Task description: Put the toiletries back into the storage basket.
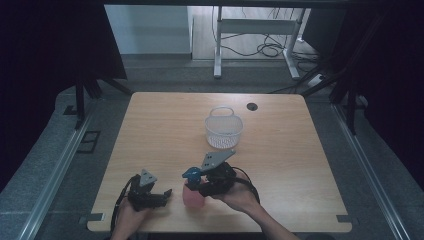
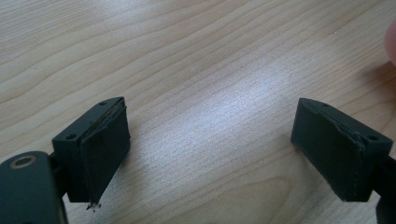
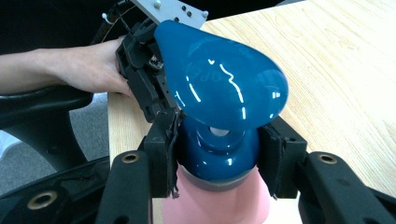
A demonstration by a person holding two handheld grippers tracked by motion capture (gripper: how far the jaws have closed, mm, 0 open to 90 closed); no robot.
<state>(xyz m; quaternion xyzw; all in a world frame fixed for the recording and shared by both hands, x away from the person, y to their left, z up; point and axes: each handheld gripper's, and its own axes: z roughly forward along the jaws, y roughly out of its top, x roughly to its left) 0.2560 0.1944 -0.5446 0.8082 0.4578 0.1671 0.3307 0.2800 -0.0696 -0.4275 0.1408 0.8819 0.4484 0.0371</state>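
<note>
A pink bottle point(image 1: 194, 198) with a glossy blue teardrop-shaped cap point(image 1: 191, 174) stands upright near the table's front edge. My right gripper point(image 1: 196, 182) comes at it from the right. In the right gripper view its pads press on both sides of the blue collar point(image 3: 219, 154) below the cap top point(image 3: 219, 88), above the pink body point(image 3: 217, 207). My left gripper point(image 1: 163, 195) rests low on the wood just left of the bottle, jaws wide apart with bare tabletop between them point(image 2: 210, 149). A pink edge point(image 2: 392, 42) of the bottle shows at the far right of the left gripper view.
A white mesh basket point(image 1: 223, 126) with a handle stands on the wooden table point(image 1: 290, 160), beyond the bottle. A dark cable hole point(image 1: 252, 106) sits near the far edge. The hand holding the left gripper point(image 3: 88, 70) shows behind the cap.
</note>
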